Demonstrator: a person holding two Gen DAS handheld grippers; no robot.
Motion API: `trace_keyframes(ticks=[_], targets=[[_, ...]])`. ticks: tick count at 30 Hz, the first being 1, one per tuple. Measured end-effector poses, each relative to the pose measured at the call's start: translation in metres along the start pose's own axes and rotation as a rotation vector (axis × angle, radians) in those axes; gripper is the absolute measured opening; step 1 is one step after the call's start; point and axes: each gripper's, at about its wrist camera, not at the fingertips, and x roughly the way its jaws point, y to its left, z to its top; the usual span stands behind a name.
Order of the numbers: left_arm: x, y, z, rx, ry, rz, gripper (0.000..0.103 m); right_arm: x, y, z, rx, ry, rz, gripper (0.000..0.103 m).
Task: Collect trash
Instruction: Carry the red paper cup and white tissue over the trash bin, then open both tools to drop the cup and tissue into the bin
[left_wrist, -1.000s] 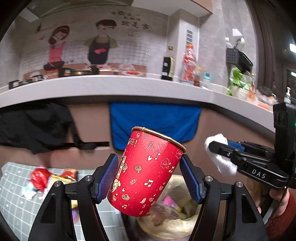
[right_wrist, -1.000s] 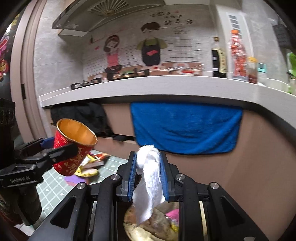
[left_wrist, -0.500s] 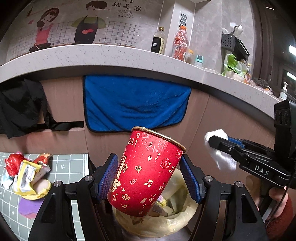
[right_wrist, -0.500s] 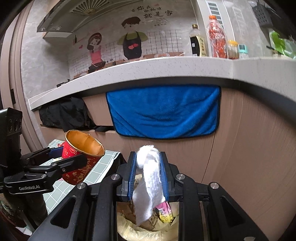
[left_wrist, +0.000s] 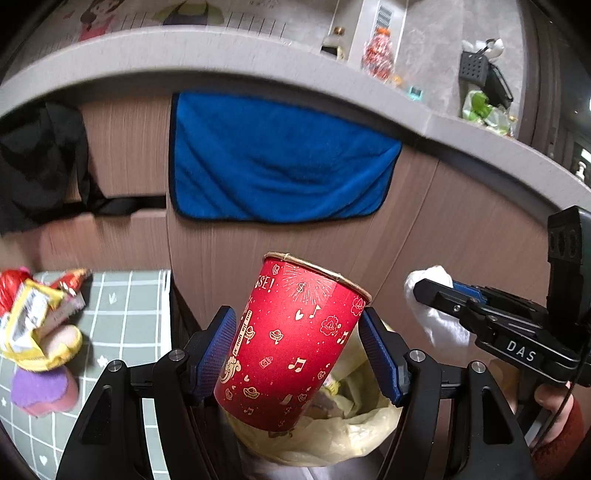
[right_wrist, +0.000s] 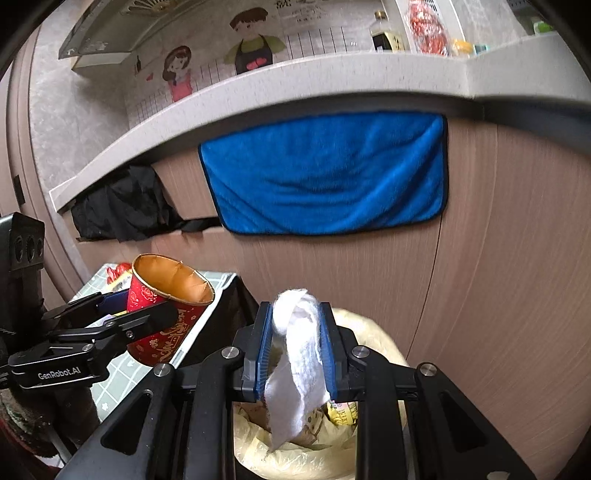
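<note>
Trash in hand on both sides. My left gripper (left_wrist: 297, 347) has its blue pads (left_wrist: 216, 350) pressed on either side of a red paper cup (left_wrist: 291, 347), gold-printed, tilted with its open mouth leaning away from the camera. The right wrist view shows the same cup's (right_wrist: 168, 306) gold inner lining and a dented rim.

My right gripper (right_wrist: 297, 349) has its jaws nearly together, pinching a crumpled white tissue (right_wrist: 299, 362); the loose end of it hangs below the pads. In the left wrist view this gripper (left_wrist: 443, 295) sits to the right of the cup, apart from it.

Below both grippers I see a bin lined with a pale yellow bag (right_wrist: 373, 332), already holding wrappers and scraps. Cup and tissue are both above the bag's opening, neither touching it as far as I can tell.

More litter remains on the grey gridded mat (left_wrist: 125, 314) at left: a yellow wrapper (left_wrist: 33, 325) and a red wrapper (left_wrist: 11, 284). A blue towel (left_wrist: 280, 162) hangs on the counter front behind.
</note>
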Motion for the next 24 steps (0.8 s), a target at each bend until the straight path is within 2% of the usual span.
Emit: trace_keyframes(ticks=[7,15,17,19,22,24], targets=[[0.029,0.011,-0.011,-0.023,0.067,-0.001,0.069,0.021,-0.010,-0.008,0.037,0.041,0.004,0.023],[0.049,0.016,-0.014,-0.033,0.099,-0.014,0.069,0.039,-0.020,-0.016,0.074,0.071,0.009,0.026],[0.057,0.020,-0.013,-0.039,0.116,-0.079,0.070,0.041,-0.024,-0.017,0.090,0.057,0.012,0.033],[0.071,0.026,-0.011,-0.052,0.156,-0.152,0.075,0.044,-0.028,-0.018,0.108,0.048,0.011,0.051],[0.081,0.034,-0.009,-0.077,0.178,-0.135,0.085,0.048,-0.037,-0.019,0.149,0.042,0.002,0.053],[0.079,0.042,-0.006,-0.119,0.181,-0.130,0.085,0.049,-0.040,-0.020,0.164,0.047,-0.003,0.053]])
